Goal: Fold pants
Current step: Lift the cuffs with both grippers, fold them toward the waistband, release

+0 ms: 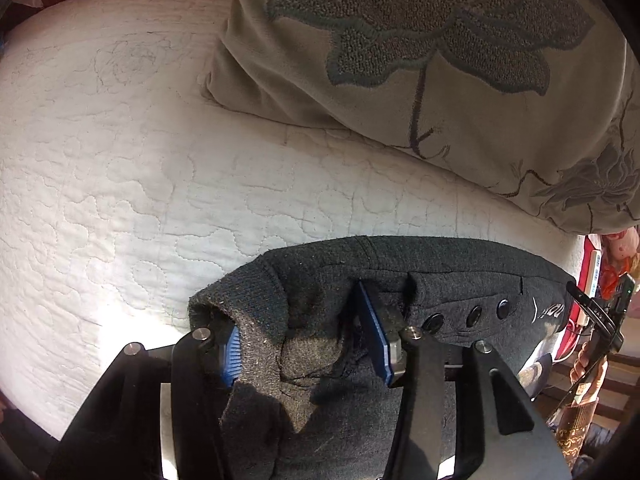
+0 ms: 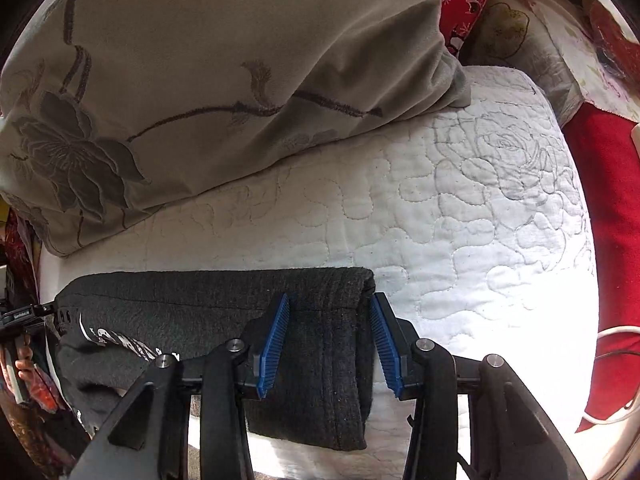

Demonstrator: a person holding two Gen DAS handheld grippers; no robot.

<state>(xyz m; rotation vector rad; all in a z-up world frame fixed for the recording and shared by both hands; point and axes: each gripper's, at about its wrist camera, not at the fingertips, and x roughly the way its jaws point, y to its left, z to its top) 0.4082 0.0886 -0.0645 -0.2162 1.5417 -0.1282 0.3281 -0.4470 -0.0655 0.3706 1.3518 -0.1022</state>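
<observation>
Looking down my left gripper [image 1: 308,340], I see its blue fingers [image 1: 374,330] spread, with a bunched part of the dark pants [image 1: 460,280] lying between them; the cloth touches the left pad, but the right pad stands off from it, so nothing is pinched. The pants lie on the bed [image 1: 120,200], on its white quilted cover, near the front edge. A row of dark buttons [image 1: 474,314] and some white lettering show on the cloth to the right.

From my right gripper [image 2: 330,344], the fingers [image 2: 276,340] are also spread, straddling the folded end of the pants [image 2: 200,300]. The left pad rests on the cloth and the right pad sits just beside the fold's edge, over the quilt. The cloth hangs over the bed's [image 2: 460,220] front edge here.

A large beige pillow [image 1: 440,60] with a stitched flower lies on the bed behind the pants, apart from them. Red cloth [image 2: 612,200] lies beyond the bed's right side.
</observation>
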